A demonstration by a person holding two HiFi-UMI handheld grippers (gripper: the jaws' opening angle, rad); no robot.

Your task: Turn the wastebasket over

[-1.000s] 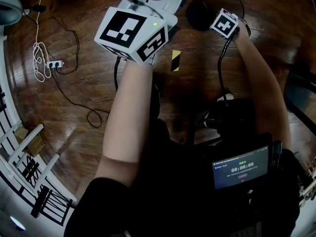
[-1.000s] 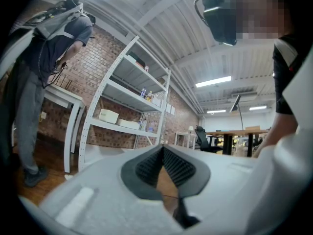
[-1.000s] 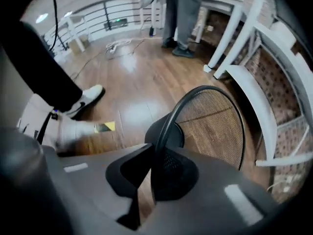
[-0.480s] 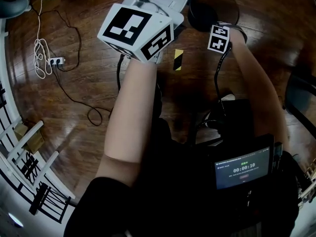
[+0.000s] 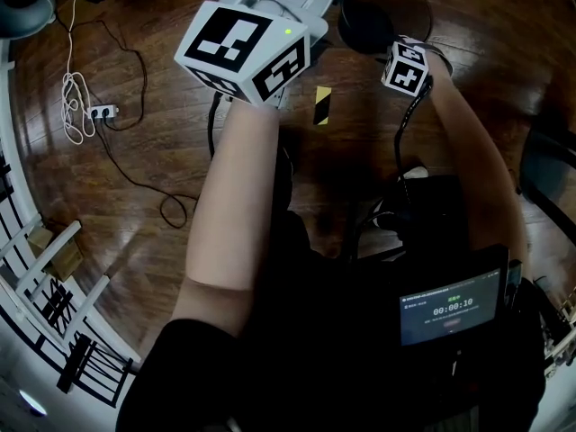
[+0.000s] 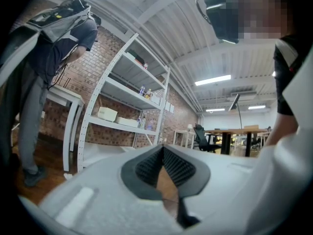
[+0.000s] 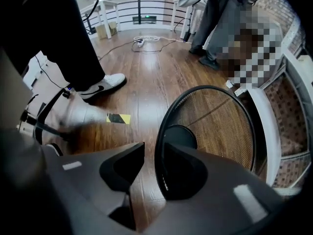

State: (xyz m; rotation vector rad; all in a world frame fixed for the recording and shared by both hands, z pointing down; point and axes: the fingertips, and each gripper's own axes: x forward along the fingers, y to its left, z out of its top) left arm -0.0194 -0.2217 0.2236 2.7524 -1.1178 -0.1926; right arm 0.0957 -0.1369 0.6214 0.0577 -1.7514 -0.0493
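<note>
Two states: left hand-held gripper [image 6: 163, 149] closed, right hand-held gripper [image 7: 152, 149] just opened around wastebasket [image 7: 215, 126] rim; screen [image 5: 450, 306] reads 00:00:10.

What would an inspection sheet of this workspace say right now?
Surface: dark wood floor.
Job's things: mesh wastebasket upright, mouth up.
Clutter: yellow-black tape strip.
Grippers: left gripper shut, empty; right gripper: jaws have just been opening, wastebasket rim between them, not pinched.
Cables: white cord, power strip, black cable.
Surroundings: white shelves, railing, a bystander.
</note>
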